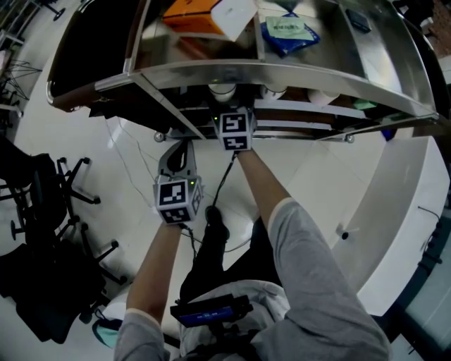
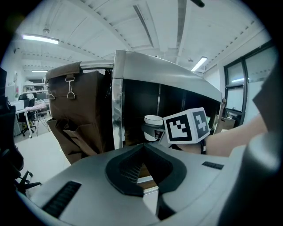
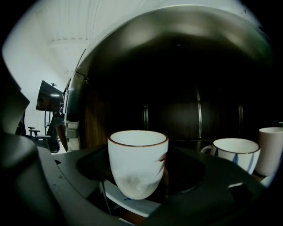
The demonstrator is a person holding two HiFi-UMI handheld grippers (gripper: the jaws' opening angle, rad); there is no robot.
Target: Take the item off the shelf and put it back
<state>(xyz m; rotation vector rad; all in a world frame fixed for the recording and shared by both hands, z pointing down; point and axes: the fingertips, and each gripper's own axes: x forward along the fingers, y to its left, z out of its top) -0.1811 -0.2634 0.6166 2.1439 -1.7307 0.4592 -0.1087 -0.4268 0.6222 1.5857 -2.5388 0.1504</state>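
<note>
A white cup (image 3: 138,161) with a brown rim and a reddish mark stands between my right gripper's (image 3: 138,183) jaws, which close on its sides; its base hangs just above a white sheet on the shelf. In the head view the right gripper (image 1: 224,102) reaches under the top of the metal shelf cart (image 1: 282,70), and the cup (image 1: 222,90) shows as a white round at its tip. The left gripper view shows the same cup (image 2: 153,122) at the shelf's front. My left gripper (image 1: 180,147) hangs lower left of the cart, shut and holding nothing (image 2: 142,170).
A second cup (image 3: 233,152) with a handle and a blue mark and a taller pale cup (image 3: 270,150) stand to the right on the same shelf. An orange box (image 1: 190,14) and a blue packet (image 1: 289,32) lie on the cart's top. Office chairs (image 1: 42,204) stand at the left.
</note>
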